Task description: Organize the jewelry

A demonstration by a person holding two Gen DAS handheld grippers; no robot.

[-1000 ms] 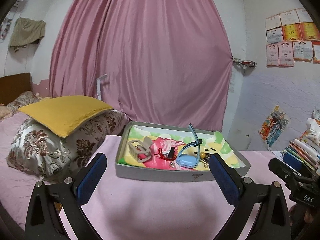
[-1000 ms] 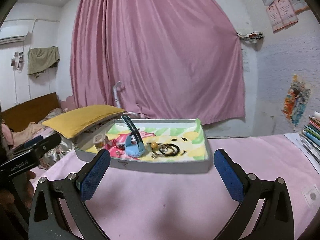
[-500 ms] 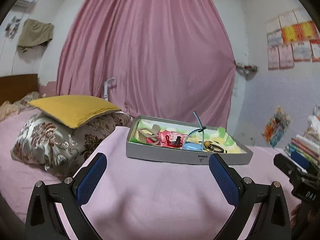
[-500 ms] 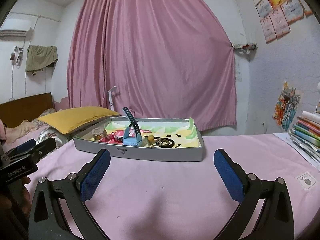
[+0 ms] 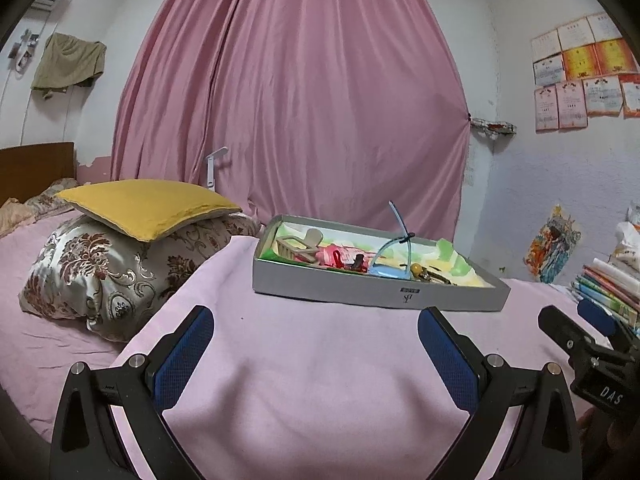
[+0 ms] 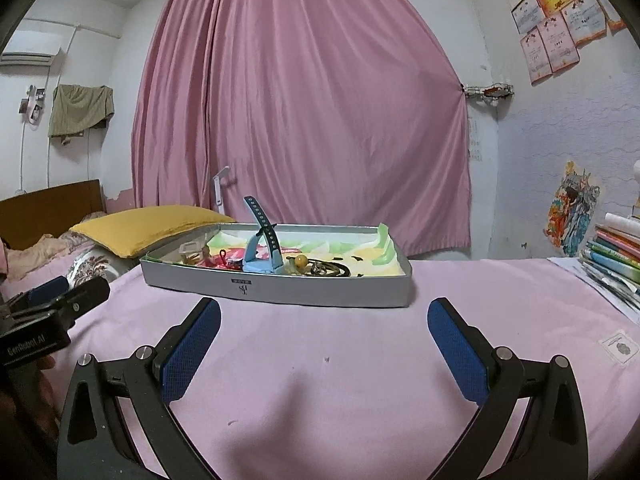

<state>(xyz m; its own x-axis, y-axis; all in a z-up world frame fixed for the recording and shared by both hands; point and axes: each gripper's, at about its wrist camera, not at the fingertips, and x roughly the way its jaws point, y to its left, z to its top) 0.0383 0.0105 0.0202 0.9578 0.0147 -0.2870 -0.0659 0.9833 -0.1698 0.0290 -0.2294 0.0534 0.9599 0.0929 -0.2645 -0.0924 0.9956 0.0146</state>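
A shallow grey tray (image 5: 360,294) (image 6: 320,292) lined with colourful paper rests on the pink cloth. Inside lie a blue watch (image 5: 390,269) (image 6: 262,254) with its strap standing up, a beige clip (image 5: 298,246), red pieces (image 5: 338,258), an amber bead (image 6: 301,260) and dark cords (image 6: 334,268). My left gripper (image 5: 316,354) hovers open above the cloth, short of the tray. In the same way my right gripper (image 6: 324,344) stands open and holds nothing, in front of the tray's near wall. Each gripper shows at the edge of the other's view.
A yellow pillow (image 5: 148,206) on a patterned pillow (image 5: 108,272) lies left of the tray. Stacked books (image 6: 616,256) sit at the right edge. A pink curtain (image 5: 304,100) hangs behind. A small white card (image 6: 619,347) lies on the cloth at right.
Both grippers have dropped lower and pulled back a little, so the tray is seen from a flatter angle. Both stay open, and nothing in the tray has moved.
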